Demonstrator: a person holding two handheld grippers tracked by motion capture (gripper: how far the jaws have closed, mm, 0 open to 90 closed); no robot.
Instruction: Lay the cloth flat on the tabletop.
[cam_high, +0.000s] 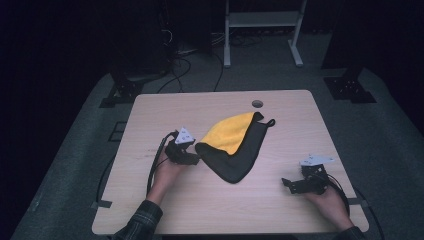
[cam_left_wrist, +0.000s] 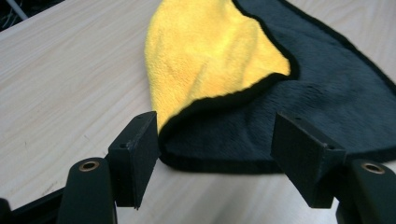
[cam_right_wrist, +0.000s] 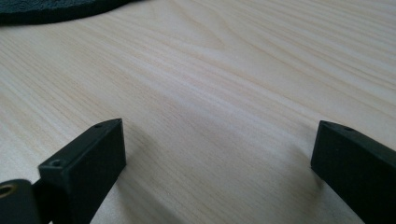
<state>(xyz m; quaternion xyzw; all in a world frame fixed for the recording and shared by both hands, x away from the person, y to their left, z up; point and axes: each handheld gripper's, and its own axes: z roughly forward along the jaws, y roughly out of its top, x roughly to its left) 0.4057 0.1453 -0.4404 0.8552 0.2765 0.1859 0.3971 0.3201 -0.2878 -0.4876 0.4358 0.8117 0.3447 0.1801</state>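
**Holding both grippers wide open, cloth folded mid-table**

Reading for text first: no brand, label or writing is legible on anything in any view.

Your left gripper (cam_high: 192, 159) sits at the cloth's (cam_high: 235, 145) near-left corner. Jaws stand wide apart; in the left gripper view the left gripper (cam_left_wrist: 217, 161) frames that corner, with the cloth (cam_left_wrist: 261, 102) edge just beside the left jaw's tip. Whether it actually touches is hard to tell.

The cloth lies near the middle of the table (cam_high: 165, 120), folded so a yellow flap overlaps a black layer. A small black loop sticks out at its far corner.

Your right gripper (cam_high: 290, 185) rests near the table's right front edge, well apart from the cloth. In the right gripper view the right gripper (cam_right_wrist: 217, 156) has its jaws spread wide over bare table (cam_right_wrist: 233, 70), nothing between them; a sliver of cloth (cam_right_wrist: 56, 9) shows at top left, cut off by the frame.

Hard to make out: the room beyond the table is dark. A white frame (cam_high: 262, 30) and floor cables (cam_high: 185, 62) are visible, little else. Your forearms are cut off at the bottom edge.
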